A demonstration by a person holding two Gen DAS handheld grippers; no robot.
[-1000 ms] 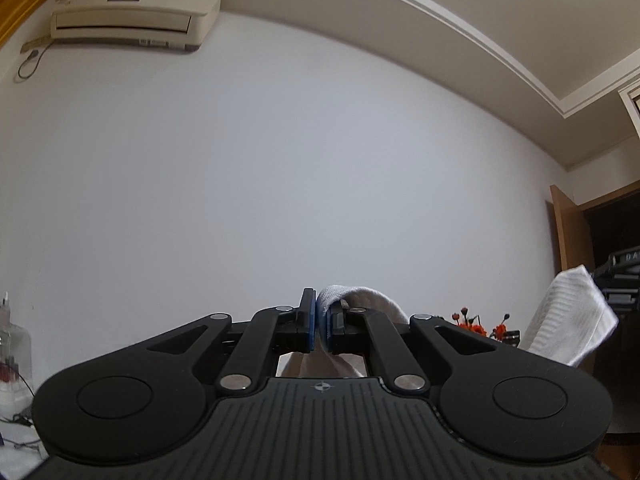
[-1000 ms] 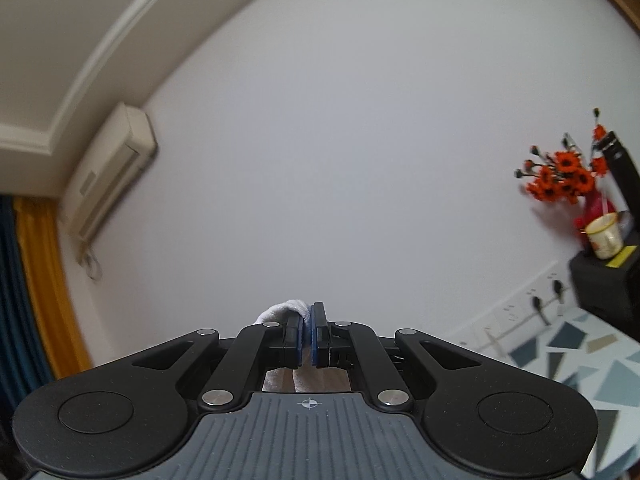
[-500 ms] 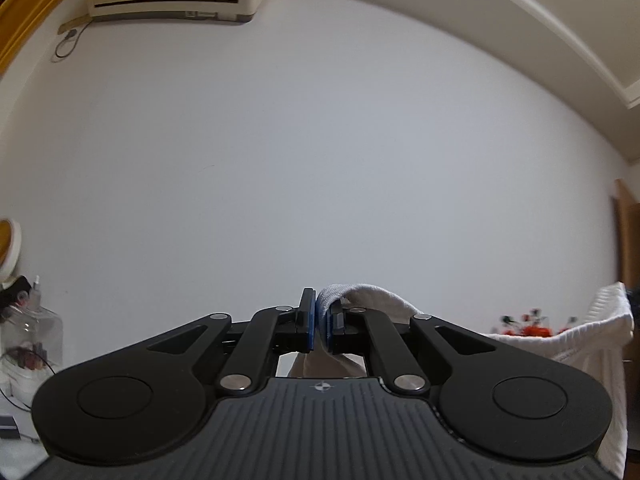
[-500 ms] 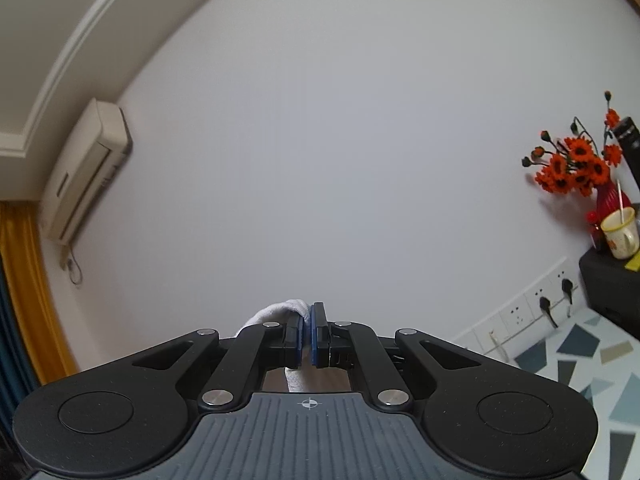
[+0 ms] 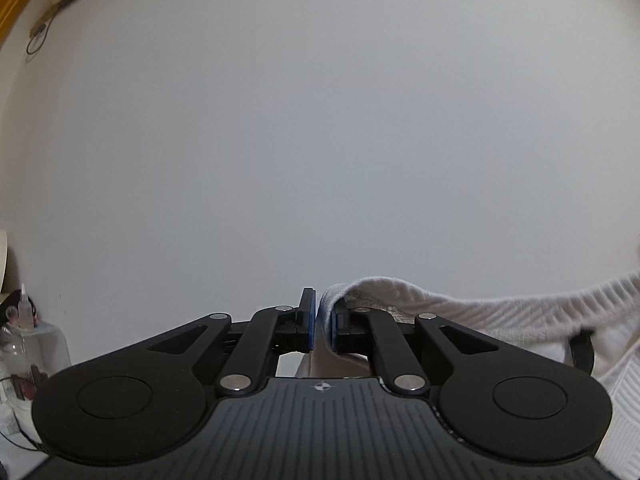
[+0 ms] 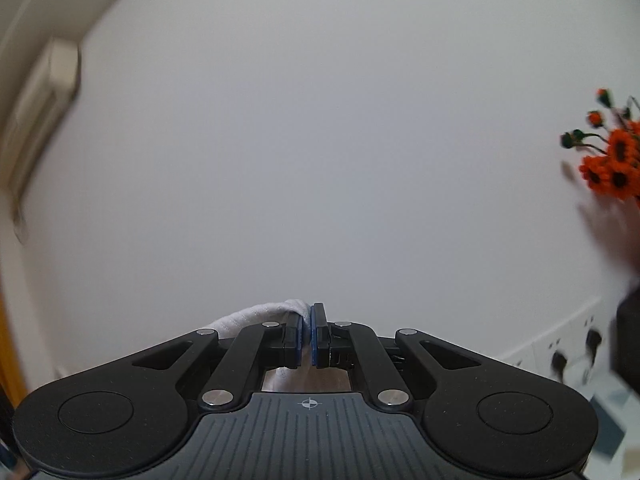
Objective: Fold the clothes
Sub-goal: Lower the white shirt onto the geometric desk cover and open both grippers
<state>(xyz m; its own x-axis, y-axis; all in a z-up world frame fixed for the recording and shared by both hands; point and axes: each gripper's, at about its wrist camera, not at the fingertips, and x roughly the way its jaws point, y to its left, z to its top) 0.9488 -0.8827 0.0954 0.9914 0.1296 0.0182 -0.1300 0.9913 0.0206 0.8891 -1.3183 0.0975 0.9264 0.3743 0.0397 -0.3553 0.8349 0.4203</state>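
Observation:
A white ribbed garment [image 5: 500, 320] hangs in the air between my two grippers. In the left wrist view its edge folds over the right pad and stretches off to the right edge. My left gripper [image 5: 320, 320] points level at the wall; its jaws are opening slightly, with the garment's edge still pinched between the blue pads. In the right wrist view my right gripper [image 6: 311, 330] is shut on another edge of the white garment [image 6: 256, 314], which trails to the left behind the fingers. The rest of the garment is hidden below both grippers.
A plain white wall fills both views. An air conditioner [image 6: 44, 96] hangs high on the left. Orange flowers [image 6: 612, 164] and wall sockets [image 6: 560, 356] are at the right, above a patterned tabletop [image 6: 608, 432]. Bottles [image 5: 24, 340] stand at the left edge.
Both grippers have swept fast towards the wall with the garment; the air conditioner slid to the frame edges. The garment now stretches wider across the right of the left wrist view.

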